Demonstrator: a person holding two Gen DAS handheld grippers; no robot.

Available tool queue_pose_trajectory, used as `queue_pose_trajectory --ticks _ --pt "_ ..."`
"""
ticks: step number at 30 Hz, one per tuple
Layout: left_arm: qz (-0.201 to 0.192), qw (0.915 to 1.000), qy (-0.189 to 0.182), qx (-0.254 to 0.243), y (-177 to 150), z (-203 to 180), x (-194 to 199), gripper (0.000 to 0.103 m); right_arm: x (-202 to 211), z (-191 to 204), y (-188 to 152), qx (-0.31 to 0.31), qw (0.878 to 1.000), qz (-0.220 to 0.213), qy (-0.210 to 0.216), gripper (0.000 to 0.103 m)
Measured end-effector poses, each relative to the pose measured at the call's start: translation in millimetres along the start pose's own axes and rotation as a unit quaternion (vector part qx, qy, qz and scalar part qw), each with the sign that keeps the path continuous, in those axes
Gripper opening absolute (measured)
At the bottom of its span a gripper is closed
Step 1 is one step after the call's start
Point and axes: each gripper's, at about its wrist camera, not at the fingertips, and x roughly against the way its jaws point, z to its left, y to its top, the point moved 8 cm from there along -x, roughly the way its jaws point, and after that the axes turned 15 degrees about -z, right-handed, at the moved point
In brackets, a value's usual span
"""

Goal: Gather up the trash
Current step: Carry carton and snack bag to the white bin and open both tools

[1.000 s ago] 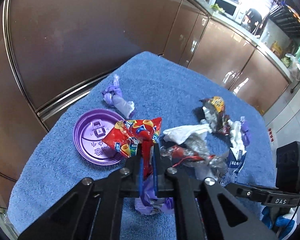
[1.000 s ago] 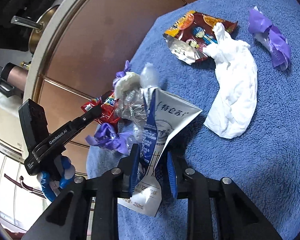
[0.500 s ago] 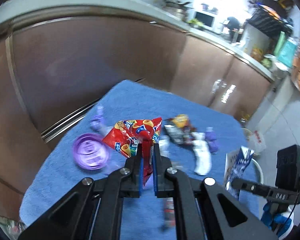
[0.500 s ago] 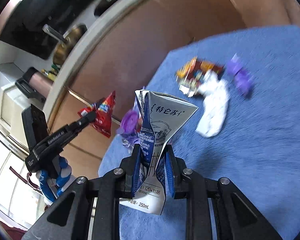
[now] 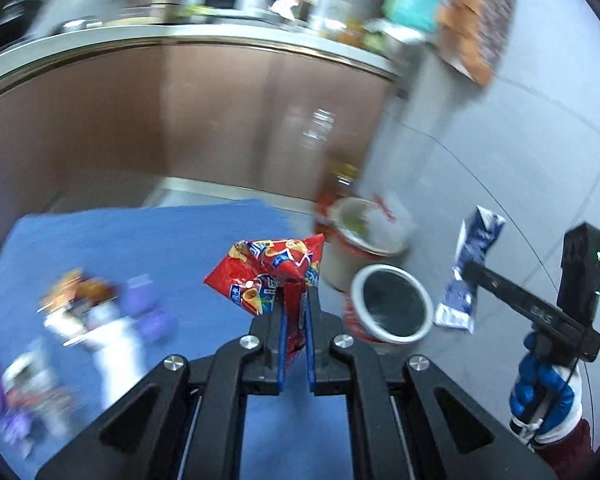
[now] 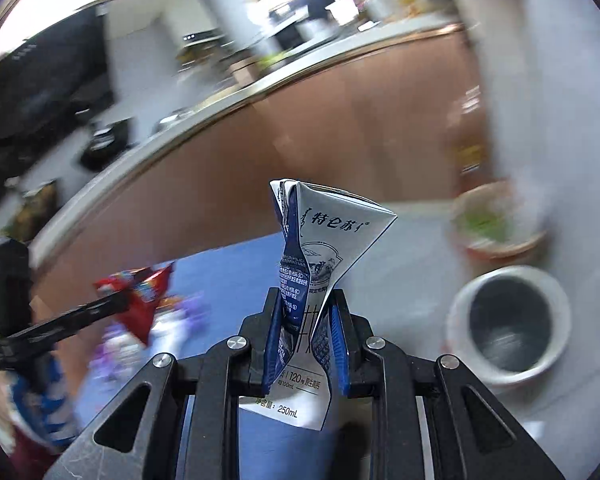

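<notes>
My left gripper (image 5: pixel 295 308) is shut on a red snack wrapper (image 5: pixel 268 268) and holds it in the air over the edge of the blue cloth (image 5: pixel 140 240). My right gripper (image 6: pixel 305 312) is shut on a crushed blue and white milk carton (image 6: pixel 324 232), also lifted; the carton also shows at the right of the left wrist view (image 5: pixel 468 272). A dark-lined bin with a white rim (image 5: pixel 392 304) stands on the floor just right of the cloth, and shows in the right wrist view (image 6: pixel 508 320). More trash (image 5: pixel 100 320) lies blurred on the cloth.
A second bin with a white bag and greenish contents (image 5: pixel 360 232) stands behind the first, near the brown cabinets (image 5: pixel 220 120). Grey tiled floor (image 5: pixel 500 160) lies to the right. Both views are motion blurred.
Both grippers have swung right, away from the cloth toward the bins, each still holding its item. The bins have come into view and the table trash has slid left.
</notes>
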Motion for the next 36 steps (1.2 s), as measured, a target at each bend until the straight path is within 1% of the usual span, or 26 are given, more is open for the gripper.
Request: queue_pose_trajectory --ticks 2,3,4,6,9,10,13,15,17,19,21,22,23,24,25,26,27,30,33,36 --pt "0.018 0.9993 -0.031 -0.009 1 -43 -39 0.007 -2 -33 12 0.016 0.999 -0.011 -0.046 0.023" --pt "0.028 0.9985 -0.046 -0.013 2 -63 -60 0.007 -6 -55 17 0.027 0.996 -0.016 -0.078 0.023" --pt "0.039 0.9972 -0.061 -0.020 2 -87 -82 0.007 -10 -70 17 0.029 0.995 -0.018 -0.094 0.023" --pt "0.055 0.9948 -0.081 -0.029 0 -120 -116 0.007 -19 -106 20 0.021 0.991 -0.020 -0.128 0.023" --pt "0.081 0.9906 -0.105 -0.032 -7 -160 -164 0.007 -30 -145 20 0.015 0.986 -0.020 -0.165 0.023" --pt "0.087 0.9898 -0.107 -0.036 -10 -171 -180 0.007 -36 -159 19 0.011 0.984 -0.017 -0.176 0.023" --pt "0.112 0.9868 -0.115 -0.024 -19 -191 -223 0.009 -54 -192 15 0.012 0.979 -0.007 -0.202 0.024" --pt "0.125 0.9856 -0.112 -0.016 -27 -197 -250 0.010 -63 -209 9 0.014 0.977 0.001 -0.214 0.024" --pt "0.139 0.9842 -0.109 -0.009 -35 -199 -272 0.010 -74 -217 4 0.016 0.975 0.009 -0.223 0.024" --pt "0.157 0.9803 -0.120 -0.001 -44 -206 -295 0.012 -84 -230 -5 0.015 0.972 0.023 -0.233 0.024" --pt "0.173 0.9767 -0.126 0.014 -55 -207 -309 0.016 -94 -244 -12 0.020 0.967 0.036 -0.250 0.024" --pt "0.184 0.9736 -0.133 0.024 -60 -209 -316 0.023 -100 -252 -15 0.018 0.966 0.041 -0.254 0.025" --pt "0.190 0.9719 -0.136 0.031 -63 -211 -320 0.031 -103 -259 -16 0.016 0.966 0.046 -0.256 0.031" --pt "0.191 0.9716 -0.134 0.037 -66 -211 -324 0.034 -106 -264 -20 0.016 0.963 0.053 -0.265 0.036" --pt "0.188 0.9720 -0.135 0.041 -66 -210 -326 0.041 -108 -266 -21 0.018 0.962 0.055 -0.268 0.042" --pt "0.185 0.9721 -0.137 0.044 -67 -210 -326 0.050 -108 -267 -23 0.021 0.961 0.057 -0.271 0.044" --pt "0.183 0.9718 -0.140 0.049 -67 -210 -324 0.053 -106 -266 -25 0.025 0.960 0.059 -0.272 0.044" --pt "0.178 0.9708 -0.150 0.059 -63 -206 -313 0.054 -100 -259 -25 0.034 0.960 0.059 -0.273 0.045" --pt "0.154 0.9766 -0.144 0.043 -51 -199 -296 0.054 -92 -245 -17 0.043 0.960 0.050 -0.271 0.045" --pt "0.125 0.9829 -0.133 0.025 -35 -189 -272 0.054 -75 -231 -14 0.045 0.962 0.035 -0.268 0.047"
